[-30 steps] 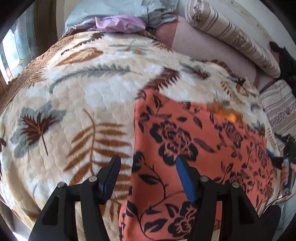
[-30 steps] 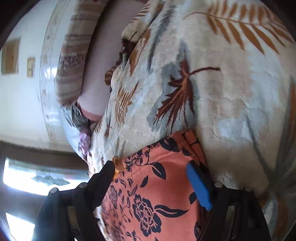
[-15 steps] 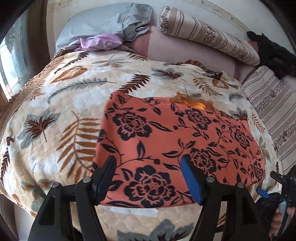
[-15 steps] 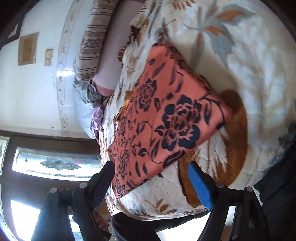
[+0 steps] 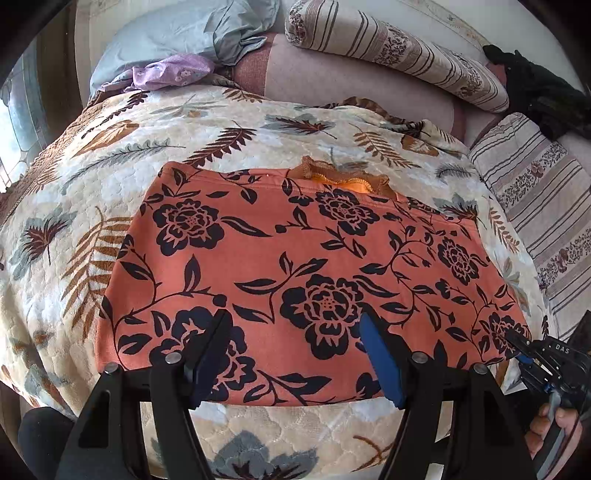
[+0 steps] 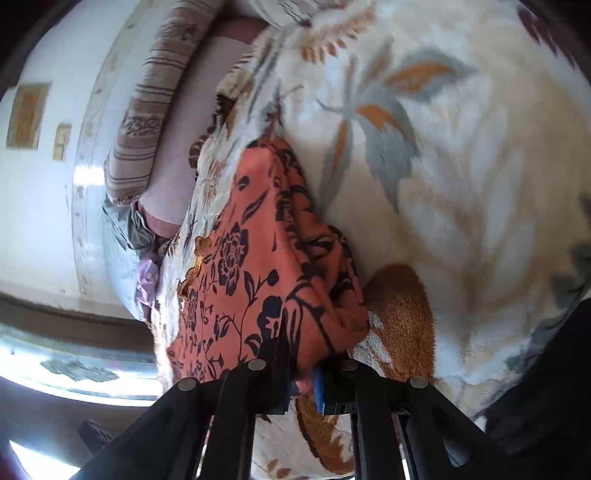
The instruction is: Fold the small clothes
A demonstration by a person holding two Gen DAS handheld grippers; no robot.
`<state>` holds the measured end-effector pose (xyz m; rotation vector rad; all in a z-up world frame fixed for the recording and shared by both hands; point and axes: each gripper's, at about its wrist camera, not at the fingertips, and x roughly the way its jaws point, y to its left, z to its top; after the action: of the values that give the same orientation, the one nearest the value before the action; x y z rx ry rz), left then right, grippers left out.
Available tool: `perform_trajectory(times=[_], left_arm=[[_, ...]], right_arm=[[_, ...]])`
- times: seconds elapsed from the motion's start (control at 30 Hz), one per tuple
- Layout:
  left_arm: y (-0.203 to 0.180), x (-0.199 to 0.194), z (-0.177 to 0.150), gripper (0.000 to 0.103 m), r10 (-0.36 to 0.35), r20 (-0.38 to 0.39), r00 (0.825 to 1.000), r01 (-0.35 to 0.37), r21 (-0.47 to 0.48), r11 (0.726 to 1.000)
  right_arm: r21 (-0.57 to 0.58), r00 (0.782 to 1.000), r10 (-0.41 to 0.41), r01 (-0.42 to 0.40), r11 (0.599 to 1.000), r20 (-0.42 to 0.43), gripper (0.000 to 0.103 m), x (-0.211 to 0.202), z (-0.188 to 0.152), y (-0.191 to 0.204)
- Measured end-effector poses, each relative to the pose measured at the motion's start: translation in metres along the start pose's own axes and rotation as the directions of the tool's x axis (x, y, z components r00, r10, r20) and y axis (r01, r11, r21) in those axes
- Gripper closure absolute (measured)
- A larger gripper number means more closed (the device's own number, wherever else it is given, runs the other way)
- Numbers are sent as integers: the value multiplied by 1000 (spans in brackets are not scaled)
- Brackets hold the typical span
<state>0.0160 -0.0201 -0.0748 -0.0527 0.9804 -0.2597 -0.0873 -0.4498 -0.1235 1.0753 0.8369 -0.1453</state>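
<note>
An orange garment with dark blue flowers (image 5: 295, 266) lies spread flat on the leaf-patterned blanket (image 5: 110, 177). My left gripper (image 5: 295, 354) is open and empty, hovering over the garment's near edge. My right gripper (image 6: 303, 369) is shut on the garment's near right corner (image 6: 325, 325); it also shows in the left wrist view (image 5: 517, 350) at the lower right. In the right wrist view the garment (image 6: 236, 273) bunches up where the jaws pinch it.
Striped bolster pillows (image 5: 399, 55) and a pink cushion (image 5: 351, 85) lie at the head of the bed. A grey-blue cloth (image 5: 192, 29) and a purple cloth (image 5: 170, 70) sit at the back left. A dark item (image 5: 539, 88) lies at the far right. A window is at the left.
My left gripper has pulled back and up, so the whole garment shows. My right gripper, open half a second ago, has moved in and closed on the garment's corner.
</note>
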Motion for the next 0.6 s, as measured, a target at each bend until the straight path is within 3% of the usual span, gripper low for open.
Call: perform_trajectory(times=[0.1,0.17,0.23,0.27,0.3,0.4,0.5,0.6], left_arm=[[-10,7,2,31,2,1,1000,-2,18,1000],[-18,30,-1,31,16,-62,998,-13,60,998],[-21,62,-10,31,110,-151,982,-93,116,989],[-21,64,-12,31,118,-142,983,-101,123,987],[-23,59,-12,31,115,-113,987,-101,121,988],[-27,44,-5,31,68,-82,994,-60,102,993],[-29,36,6,31,76,-39,996,-72,92,993],[-25,47,10,31,97,-57,994,-92,84,992]], right_arm=[[31,997,-34,36,999,-71,89,18,0,-13],[156,994,77,-63,986,-83,86,21,-3,-32],[168,990,129,-117,979,-63,66,12,-5,-32],[159,987,154,-144,977,-52,33,8,-6,-29],[144,985,168,-160,977,-44,11,3,-6,-25],[90,984,174,-170,981,-46,9,-1,-5,-7],[69,984,168,-164,984,-63,10,6,-1,7],[55,989,126,-122,991,-74,10,21,3,12]])
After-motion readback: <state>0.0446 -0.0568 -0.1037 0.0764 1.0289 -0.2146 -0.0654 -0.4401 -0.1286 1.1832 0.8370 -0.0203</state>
